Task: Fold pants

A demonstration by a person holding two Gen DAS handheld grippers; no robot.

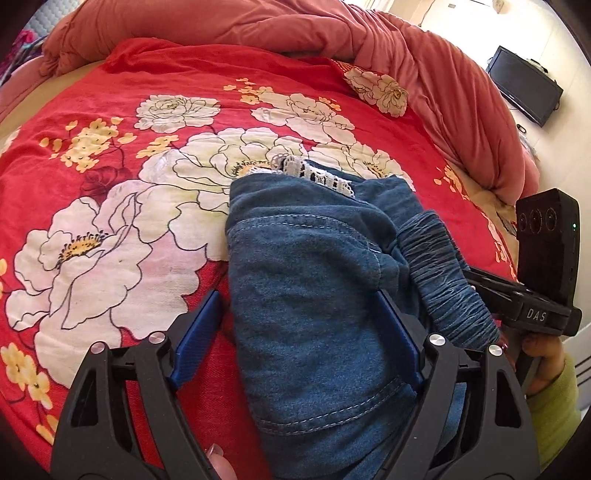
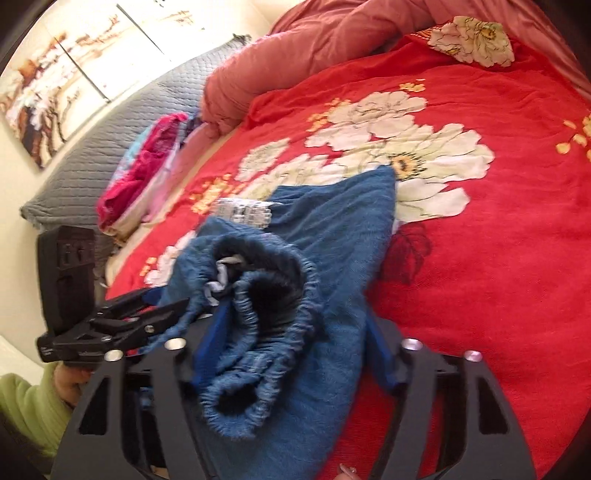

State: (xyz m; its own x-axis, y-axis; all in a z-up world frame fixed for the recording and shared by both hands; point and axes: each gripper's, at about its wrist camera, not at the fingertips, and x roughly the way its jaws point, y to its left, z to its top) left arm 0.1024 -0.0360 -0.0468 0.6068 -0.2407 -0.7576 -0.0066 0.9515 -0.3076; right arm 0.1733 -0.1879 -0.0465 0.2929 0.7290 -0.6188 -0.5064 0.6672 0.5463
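Blue denim pants with a gathered elastic waistband and white lace trim lie folded on a red floral bedspread. My left gripper is open, its blue fingers either side of the folded cloth. My right gripper shows at the right edge of the left wrist view, beside the waistband. In the right wrist view the pants bunch up, the waistband between my right gripper's open fingers. My left gripper touches the cloth at the left.
A pink duvet is heaped along the far side of the bed. A black monitor stands at the right. A grey quilted pillow and a pile of pink clothes lie at the bed's head.
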